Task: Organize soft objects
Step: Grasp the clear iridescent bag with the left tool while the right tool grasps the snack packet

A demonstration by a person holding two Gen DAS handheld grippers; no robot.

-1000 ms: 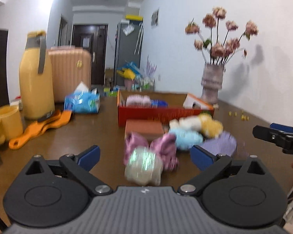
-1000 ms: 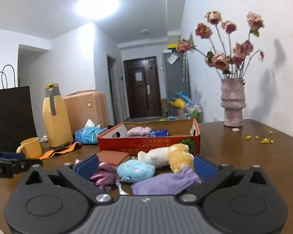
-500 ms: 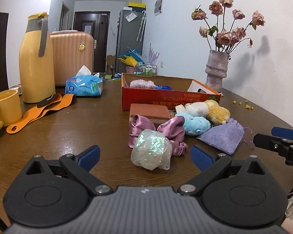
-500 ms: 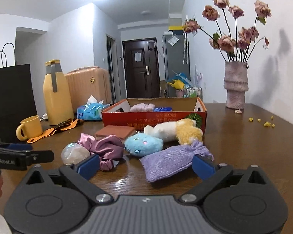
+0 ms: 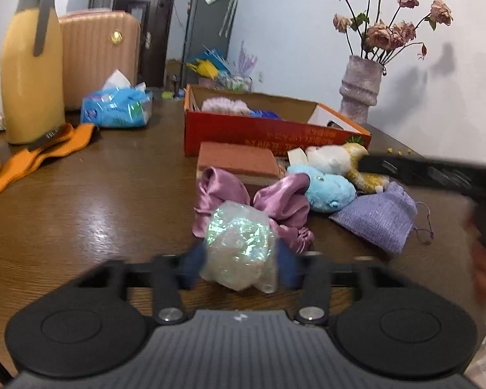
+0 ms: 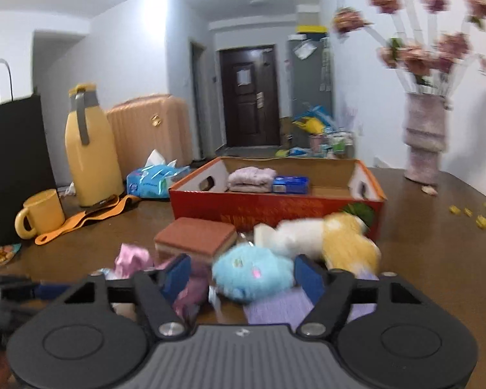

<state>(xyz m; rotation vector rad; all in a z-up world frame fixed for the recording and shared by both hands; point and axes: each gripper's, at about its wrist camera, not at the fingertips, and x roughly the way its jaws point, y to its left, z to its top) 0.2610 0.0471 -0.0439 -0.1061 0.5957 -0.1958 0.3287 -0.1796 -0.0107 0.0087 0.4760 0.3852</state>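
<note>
Left gripper [image 5: 238, 264]: matte black body, grey ribbed centre plate bearing a small white logo. Two round black discs flank the plate. Two black link arms pivot on silver screws. Fingers [image 5: 191, 267] carry blue pads.

Right gripper [image 6: 243, 275]: identical build, with black body, grey ribbed plate, silver pivot screws, blue pads [image 6: 176, 274].

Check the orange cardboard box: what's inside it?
Inside the orange cardboard box: a folded pale pink cloth and a small blue packet. Its front wall hides the near floor.
</note>
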